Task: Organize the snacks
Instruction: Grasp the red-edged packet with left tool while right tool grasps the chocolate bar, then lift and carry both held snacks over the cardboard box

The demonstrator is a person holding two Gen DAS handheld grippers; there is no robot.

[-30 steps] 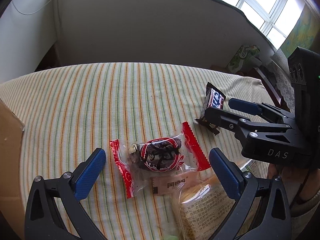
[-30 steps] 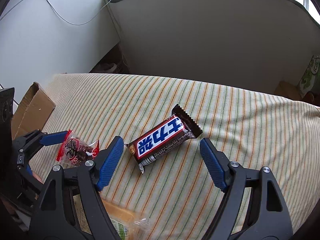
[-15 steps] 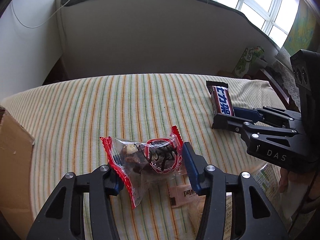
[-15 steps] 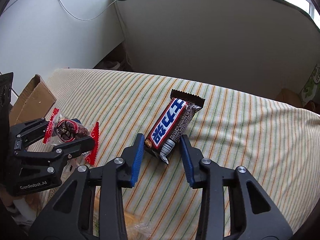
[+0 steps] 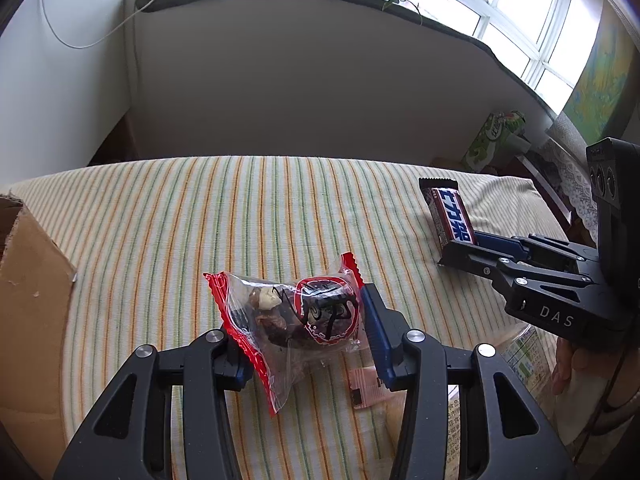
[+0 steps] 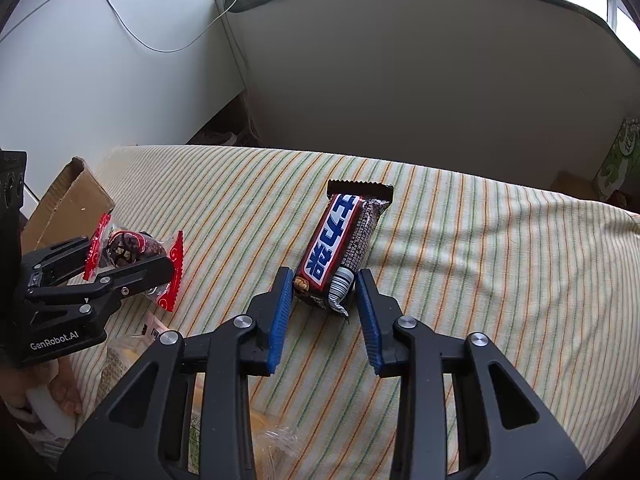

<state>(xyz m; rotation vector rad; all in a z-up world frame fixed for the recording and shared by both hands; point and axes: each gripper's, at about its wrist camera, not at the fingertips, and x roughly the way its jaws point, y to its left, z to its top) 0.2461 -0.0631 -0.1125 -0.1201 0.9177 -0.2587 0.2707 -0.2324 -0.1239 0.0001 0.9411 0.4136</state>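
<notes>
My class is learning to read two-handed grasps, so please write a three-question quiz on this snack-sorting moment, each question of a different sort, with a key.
1. True or false: the left gripper is closed on the red-edged clear snack packet.
2. Multiple choice: the right gripper grips the chocolate bar at
A) its near end
B) its middle
C) its far crimped end
3. Fill in: at the left edge of the striped tablecloth stands a ______ box.

Key: 1 true, both pads press the packet's sides. 2 A, most of the bar sticks out beyond the pads. 3 cardboard.
</notes>
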